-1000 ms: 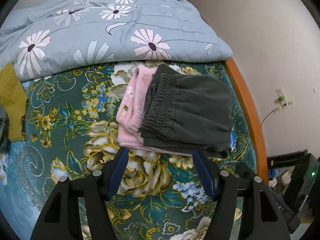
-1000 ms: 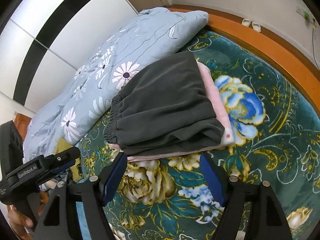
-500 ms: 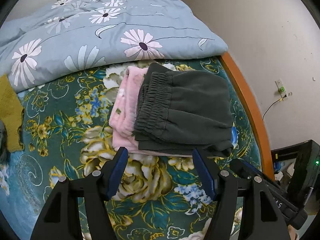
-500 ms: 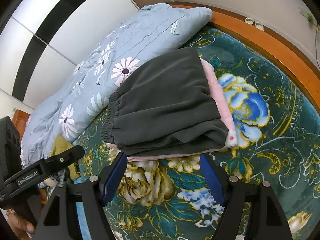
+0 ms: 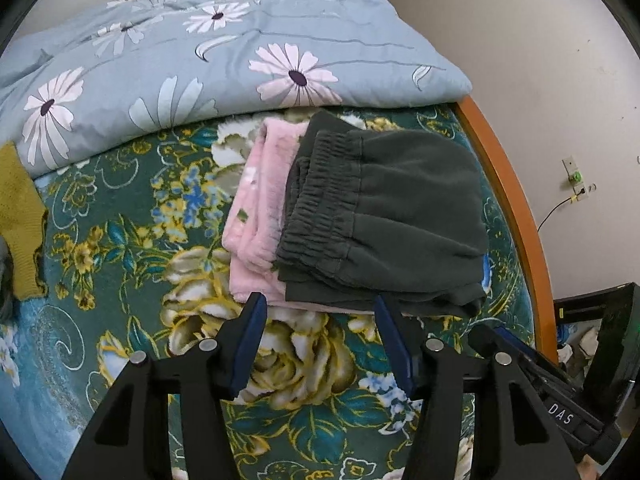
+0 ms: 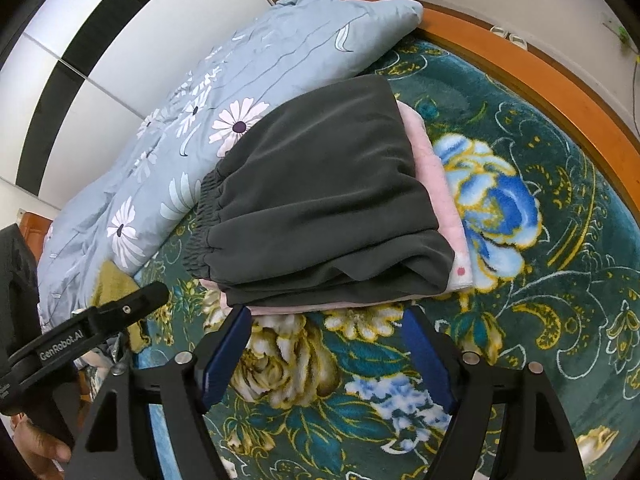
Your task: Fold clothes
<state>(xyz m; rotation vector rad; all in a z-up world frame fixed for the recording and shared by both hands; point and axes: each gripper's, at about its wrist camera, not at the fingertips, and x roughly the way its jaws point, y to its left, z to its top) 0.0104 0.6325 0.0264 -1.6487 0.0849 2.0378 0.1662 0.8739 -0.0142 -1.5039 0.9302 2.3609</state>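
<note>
- Your left gripper (image 5: pixel 320 310) hovers over the floral blanket (image 5: pixel 120 248) with its jaws spread wide and nothing between them.
- Your right gripper (image 6: pixel 326 318) is also parted and empty, low over the same blanket (image 6: pixel 560 240).
- The folded dark trousers (image 5: pixel 400 216) lie on top of a folded pink garment (image 5: pixel 256 208), just beyond the tips of both grippers.
- In the right view the trousers (image 6: pixel 320 200) cover most of the pink garment (image 6: pixel 436 184), which shows as a strip along the right side and a thin edge at the front.
- The elastic waistband (image 5: pixel 324 200) faces left in the left view; the pink cloth sticks out past it on that side.
- A blue quilt (image 5: pixel 200 60) with white daisies is bunched behind the stack, touching its far edge.
- In the right view the quilt (image 6: pixel 200 128) runs along the left, with white and black wardrobe panels (image 6: pixel 100 40) behind it.
- A mustard cloth (image 5: pixel 20 220) lies at the far left of the blanket, well apart from the stack.
- The wooden bed edge (image 5: pixel 508 208) curves along the right, near the trousers, with a wall (image 5: pixel 540 60) beyond.
- A wall socket (image 5: pixel 576 178) with a trailing cable sits low on that wall.
- Each gripper appears in the other's view: the right one at the lower right (image 5: pixel 560 404), the left one at the lower left (image 6: pixel 88 332).
</note>
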